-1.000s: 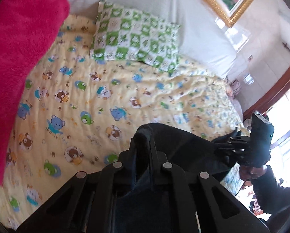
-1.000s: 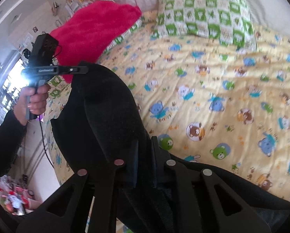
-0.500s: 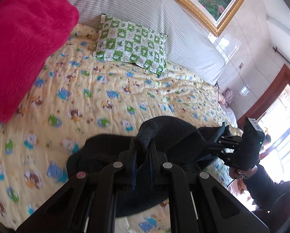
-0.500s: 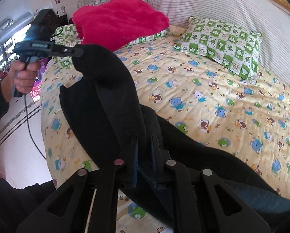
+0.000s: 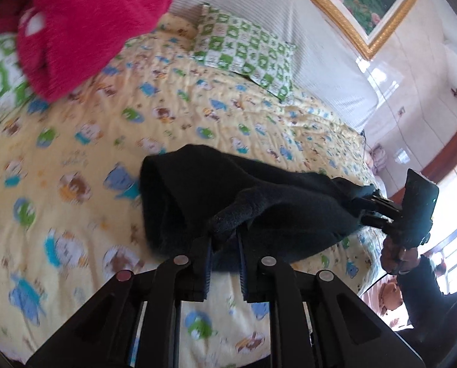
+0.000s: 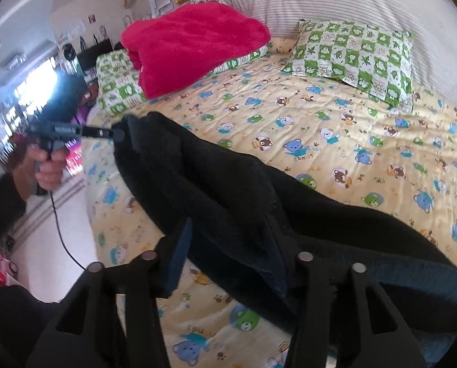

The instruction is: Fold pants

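Observation:
The black pants [image 5: 228, 196] hang stretched between my two grippers over the yellow bear-print bed sheet [image 5: 75, 153]. My left gripper [image 5: 223, 242] is shut on a bunched fold of the pants; it also shows at the left of the right wrist view [image 6: 118, 133]. In the right wrist view my right gripper [image 6: 228, 239] has its jaws spread wide with the pants [image 6: 216, 190] lying between them. It also shows at the right of the left wrist view [image 5: 366, 208], by the far end of the pants.
A green checked pillow [image 5: 246, 55] lies at the head of the bed. A bright pink blanket [image 6: 191, 43] is piled on another pillow at the bed's left side. The bed edge and white floor [image 6: 53, 245] are on the left in the right wrist view.
My right gripper's jaws have spread apart around the pants. The pants have come lower and stretch out flatter over the sheet. Both views have swung towards the bed's head.

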Available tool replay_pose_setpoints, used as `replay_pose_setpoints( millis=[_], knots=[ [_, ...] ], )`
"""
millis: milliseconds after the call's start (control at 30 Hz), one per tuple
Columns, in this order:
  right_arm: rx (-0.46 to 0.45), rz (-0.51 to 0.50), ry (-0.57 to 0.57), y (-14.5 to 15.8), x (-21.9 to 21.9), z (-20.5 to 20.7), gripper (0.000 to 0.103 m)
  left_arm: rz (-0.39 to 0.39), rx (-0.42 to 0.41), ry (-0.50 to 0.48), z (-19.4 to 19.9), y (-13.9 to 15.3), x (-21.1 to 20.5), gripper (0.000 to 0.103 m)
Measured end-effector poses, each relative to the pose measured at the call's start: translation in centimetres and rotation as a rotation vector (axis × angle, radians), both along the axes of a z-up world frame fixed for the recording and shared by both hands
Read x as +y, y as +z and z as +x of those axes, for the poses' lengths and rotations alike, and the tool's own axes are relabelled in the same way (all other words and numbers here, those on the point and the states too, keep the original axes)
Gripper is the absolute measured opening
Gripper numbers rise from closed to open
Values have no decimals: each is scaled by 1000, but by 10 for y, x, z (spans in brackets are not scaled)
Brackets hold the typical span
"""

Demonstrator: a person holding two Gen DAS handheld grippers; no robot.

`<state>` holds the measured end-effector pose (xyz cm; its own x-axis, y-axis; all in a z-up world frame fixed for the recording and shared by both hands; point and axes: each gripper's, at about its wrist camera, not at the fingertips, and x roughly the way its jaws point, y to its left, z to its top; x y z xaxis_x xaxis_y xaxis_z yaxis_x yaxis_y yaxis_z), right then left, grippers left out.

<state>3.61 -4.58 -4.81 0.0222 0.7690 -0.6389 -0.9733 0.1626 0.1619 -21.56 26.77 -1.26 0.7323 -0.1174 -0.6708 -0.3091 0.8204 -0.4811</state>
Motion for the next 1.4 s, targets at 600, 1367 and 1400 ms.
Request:
replay_pose_setpoints(
  millis=[600,1367,1400],
  knots=[
    [139,32,-160,27,37,49,53,-131,-41,159,-27,4,-5,45],
    [216,-203,-139,-23,112,78,16,-259,-40,332,5,-42,14,55],
    [219,-176,-150,-17,110,80,15,-255,-43,335,9,-41,15,54]
  ],
)
